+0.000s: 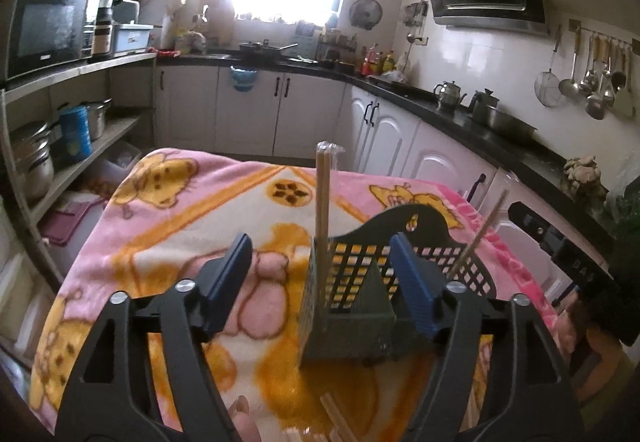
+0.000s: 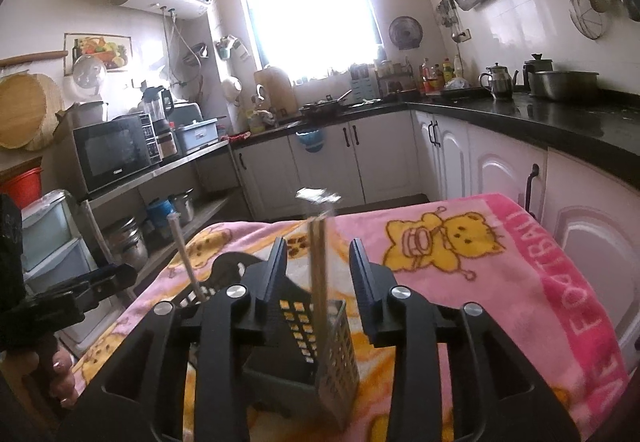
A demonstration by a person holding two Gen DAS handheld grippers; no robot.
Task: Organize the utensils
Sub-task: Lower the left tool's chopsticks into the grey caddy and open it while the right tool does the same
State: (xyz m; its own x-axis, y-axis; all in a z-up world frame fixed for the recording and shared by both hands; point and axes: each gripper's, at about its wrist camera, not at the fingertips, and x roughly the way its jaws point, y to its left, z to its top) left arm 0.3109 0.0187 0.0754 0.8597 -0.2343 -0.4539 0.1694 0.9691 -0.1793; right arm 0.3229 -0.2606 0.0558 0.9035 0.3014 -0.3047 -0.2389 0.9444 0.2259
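Note:
A dark perforated utensil basket (image 1: 348, 282) (image 2: 336, 354) stands on a pink cartoon blanket (image 1: 172, 242) (image 2: 480, 282). A wrapped pair of chopsticks (image 1: 322, 194) (image 2: 318, 282) stands upright in its near compartment. A single chopstick (image 1: 480, 234) (image 2: 184, 258) leans in the far compartment. My left gripper (image 1: 320, 238) is open, its blue pads either side of the basket's corner without pressing on it. My right gripper (image 2: 317, 242) is open too: the upright pair stands between its black pads, touching neither. More loose chopsticks (image 1: 336, 418) lie on the blanket below the left gripper.
White cabinets under a black counter (image 2: 540, 118) run behind and to the right of the table. A metal shelf (image 1: 80, 130) with a microwave and pots stands to the left. A hand (image 2: 60, 370) holds the left gripper's handle at the table's left edge.

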